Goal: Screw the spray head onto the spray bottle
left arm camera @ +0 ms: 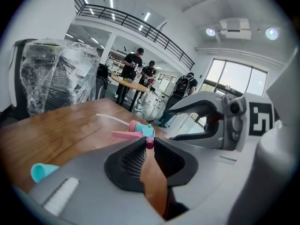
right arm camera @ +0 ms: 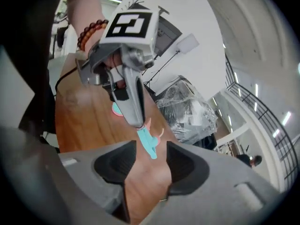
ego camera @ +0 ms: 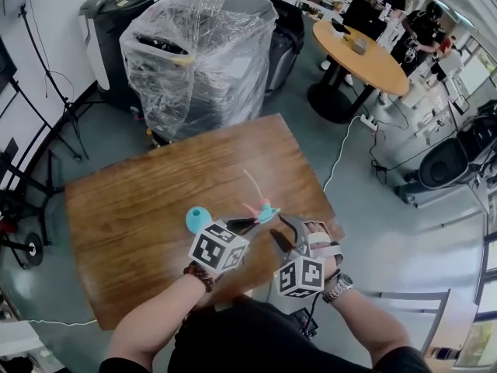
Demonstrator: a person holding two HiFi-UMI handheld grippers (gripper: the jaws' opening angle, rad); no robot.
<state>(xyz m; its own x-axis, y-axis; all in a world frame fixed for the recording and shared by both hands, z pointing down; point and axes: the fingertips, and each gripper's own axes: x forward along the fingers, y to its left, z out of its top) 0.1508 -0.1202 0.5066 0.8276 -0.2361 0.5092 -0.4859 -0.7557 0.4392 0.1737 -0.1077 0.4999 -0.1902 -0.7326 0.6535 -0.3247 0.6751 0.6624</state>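
Evidently light and hollow: spray head (ego camera: 262, 210) in moulded plastic, teal body, pink trigger, thin whitish dip tube curling off the back. Looks stiff enough in the body for a firm pinch, but smooth, so likely to slip under turning force; tube soft, best left alone. Sits low over the wooden surface (ego camera: 140, 208) near its front edge, touching or not unclear, clamped at a small pink end piece by the nearly closed jaws of the left gripper (left arm camera: 149, 142). Better taken across the teal body or collar. Right gripper (right arm camera: 151, 150) empty, jaws well apart, aimed at the head. Small teal round piece (ego camera: 198, 218) lies beside, possibly the bottle. Beyond: grey floor, plastic-wrapped machine (ego camera: 198, 53), round table (ego camera: 365, 57) with people (ego camera: 377, 2) standing by.
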